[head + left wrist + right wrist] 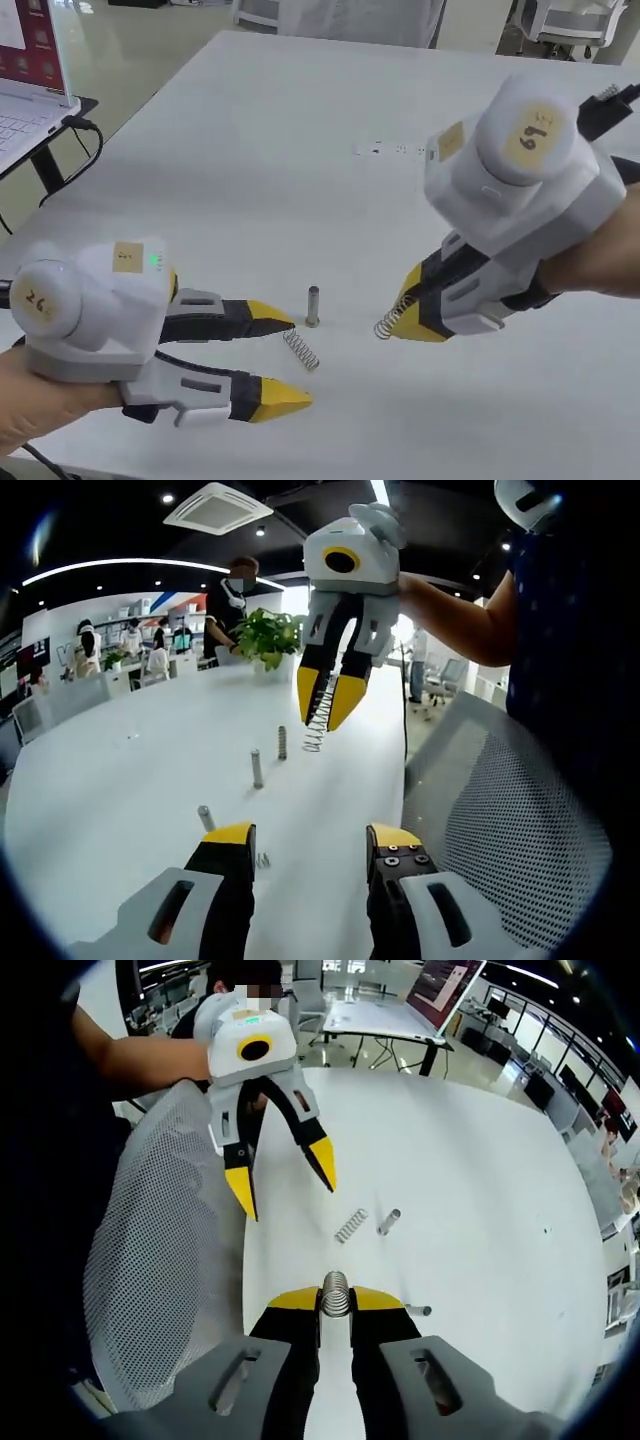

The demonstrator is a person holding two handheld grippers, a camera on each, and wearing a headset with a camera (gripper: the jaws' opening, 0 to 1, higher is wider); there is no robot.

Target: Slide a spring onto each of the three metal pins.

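A short metal pin (313,305) stands upright on the white table (280,160). Just in front of it a loose spring (300,350) lies flat. My left gripper (292,360) is open, its yellow-tipped jaws on either side of that loose spring. My right gripper (400,325) is shut on a second spring (388,320), held tilted a little right of the pin. The left gripper view has three pins (257,768) (282,742) (206,817) in a row, with the right gripper (325,718) and its spring (318,720) above them. The right gripper view looks along the held spring (337,1295) toward the loose spring (350,1225), a pin (388,1222) and the open left gripper (286,1190).
A laptop (25,70) sits on a stand beyond the table's left edge. A mesh chair back (500,810) is close behind the near edge. People and a potted plant (265,635) are at the far end. The table stretches bare toward the back.
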